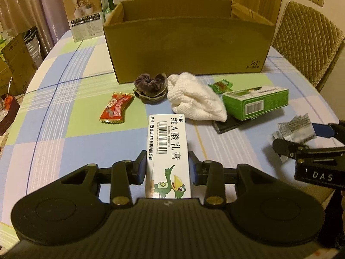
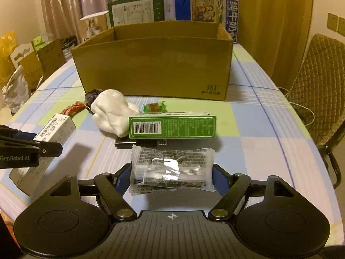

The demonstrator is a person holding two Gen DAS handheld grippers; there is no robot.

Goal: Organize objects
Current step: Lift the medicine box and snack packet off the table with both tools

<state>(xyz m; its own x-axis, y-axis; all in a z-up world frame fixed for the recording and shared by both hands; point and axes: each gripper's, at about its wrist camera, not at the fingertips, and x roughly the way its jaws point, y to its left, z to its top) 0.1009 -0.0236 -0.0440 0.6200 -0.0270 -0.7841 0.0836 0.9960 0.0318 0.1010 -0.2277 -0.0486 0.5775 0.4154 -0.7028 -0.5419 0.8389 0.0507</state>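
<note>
The left gripper (image 1: pixel 168 168) has its fingers closed against both long sides of a white ointment box (image 1: pixel 167 153), which lies on the checked table (image 1: pixel 54 112) pointing toward 12 o'clock. The right gripper (image 2: pixel 172 177) has its fingers set wide around a clear plastic packet (image 2: pixel 172 169); whether the pads actually press it cannot be told. Beyond the packet at 12 o'clock a green box (image 2: pixel 172 126) rests on a dark flat object (image 2: pixel 124 143). At 11 o'clock of the green box lies a white cloth (image 2: pixel 112 112), with a dark scrunchie (image 1: pixel 151 87) just beside it and a red snack wrapper (image 1: pixel 115 109) further toward 9 o'clock. A small green candy (image 2: pixel 154 107) sits behind the green box. Farthest stands an open cardboard box (image 2: pixel 154 69).
</note>
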